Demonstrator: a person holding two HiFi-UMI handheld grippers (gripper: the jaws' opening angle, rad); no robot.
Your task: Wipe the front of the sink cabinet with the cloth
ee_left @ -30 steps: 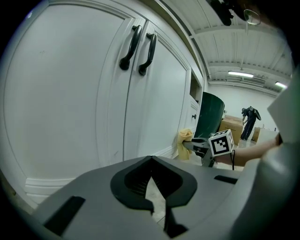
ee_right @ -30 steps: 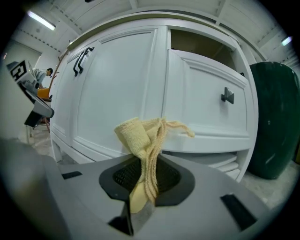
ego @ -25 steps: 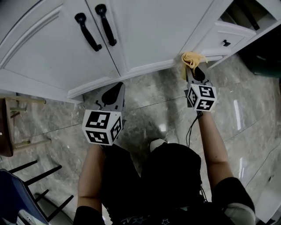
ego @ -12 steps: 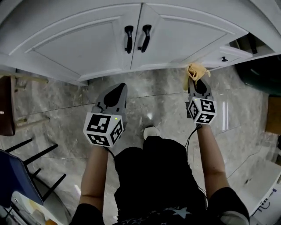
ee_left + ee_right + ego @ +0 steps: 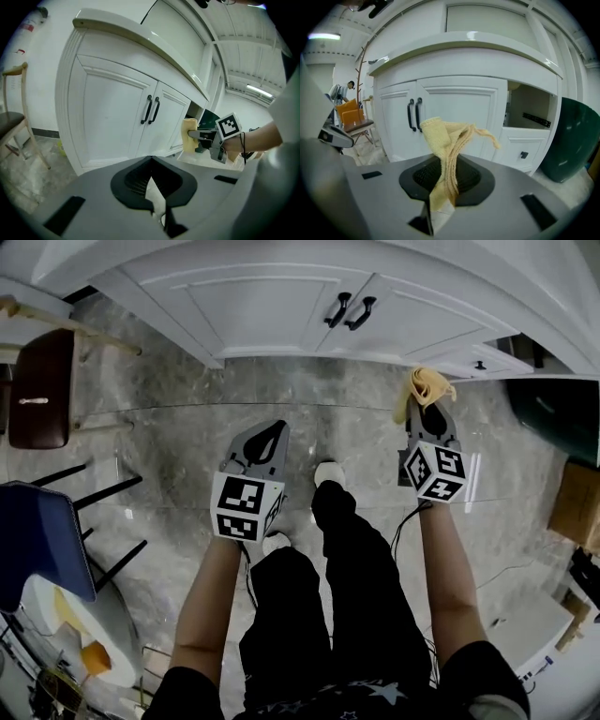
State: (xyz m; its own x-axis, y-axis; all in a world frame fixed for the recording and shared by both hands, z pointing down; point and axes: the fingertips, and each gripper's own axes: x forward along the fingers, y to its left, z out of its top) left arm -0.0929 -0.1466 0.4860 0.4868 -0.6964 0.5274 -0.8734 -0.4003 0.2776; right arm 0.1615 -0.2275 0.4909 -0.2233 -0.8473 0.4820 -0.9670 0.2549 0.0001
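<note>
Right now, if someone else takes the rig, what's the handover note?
Left gripper: shut, empty, over the floor.
Right gripper: shut on the yellow cloth, raised near the small drawer; contact with the cabinet unclear.
Sink cabinet doors: closed.
Done: cloth gripped. No wiped patch can be made out.
Left: press the cloth to the doors and wipe across them.

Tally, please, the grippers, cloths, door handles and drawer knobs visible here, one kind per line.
Grippers: 2 (left gripper, right gripper)
Cloth: 1
Door handles: 2
Drawer knob: 1
Total: 6
</note>
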